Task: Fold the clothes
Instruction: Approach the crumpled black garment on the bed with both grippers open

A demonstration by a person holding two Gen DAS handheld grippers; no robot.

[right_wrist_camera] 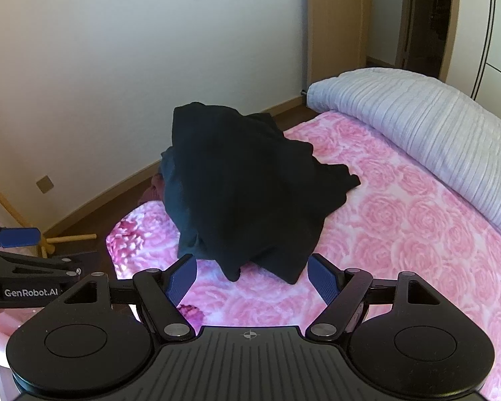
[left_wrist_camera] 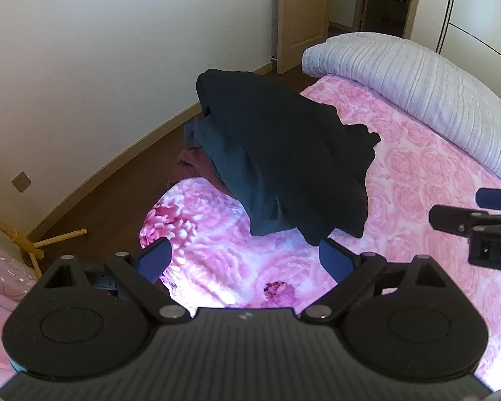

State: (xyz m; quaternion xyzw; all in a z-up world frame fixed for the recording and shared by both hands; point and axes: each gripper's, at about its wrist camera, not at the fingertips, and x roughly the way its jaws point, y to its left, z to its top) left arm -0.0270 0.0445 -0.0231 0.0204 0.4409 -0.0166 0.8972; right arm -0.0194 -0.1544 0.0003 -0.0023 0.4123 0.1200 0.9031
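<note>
Bed (left_wrist_camera: 417, 180): covered by a pink blanket with a rose pattern; sunlight falls bright on the near corner.
Quilt (left_wrist_camera: 417, 83): pale lilac, ribbed, rolled in a long bolster along the far side of the bed, well apart from the clothes.
Wall (right_wrist_camera: 100, 67): white, with a wooden skirting board; switch plates and a socket show high up in the right wrist view.
Door (right_wrist_camera: 337, 26): light wood, standing past the end of the quilt.
Clothes pile (left_wrist_camera: 277, 153): heaped near the corner of the bed beside the wall. A black garment (right_wrist_camera: 243, 183) is draped over the top and spills toward the grippers; a dark teal piece (left_wrist_camera: 217, 143) shows under it on the left, and a maroon piece (left_wrist_camera: 190, 167) lies at the bottom, at the bed's edge.
Left gripper (left_wrist_camera: 247, 260): jaws spread wide, holding nothing, above the blanket just in front of the near hem of the black garment.
Right gripper (right_wrist_camera: 252, 275): jaws likewise spread and empty, the hem of the black garment hanging between the blue fingers (right_wrist_camera: 320, 277) without visible contact.
Wooden stand (left_wrist_camera: 50, 239): its foot rests on the brown floor by the wall.
</note>
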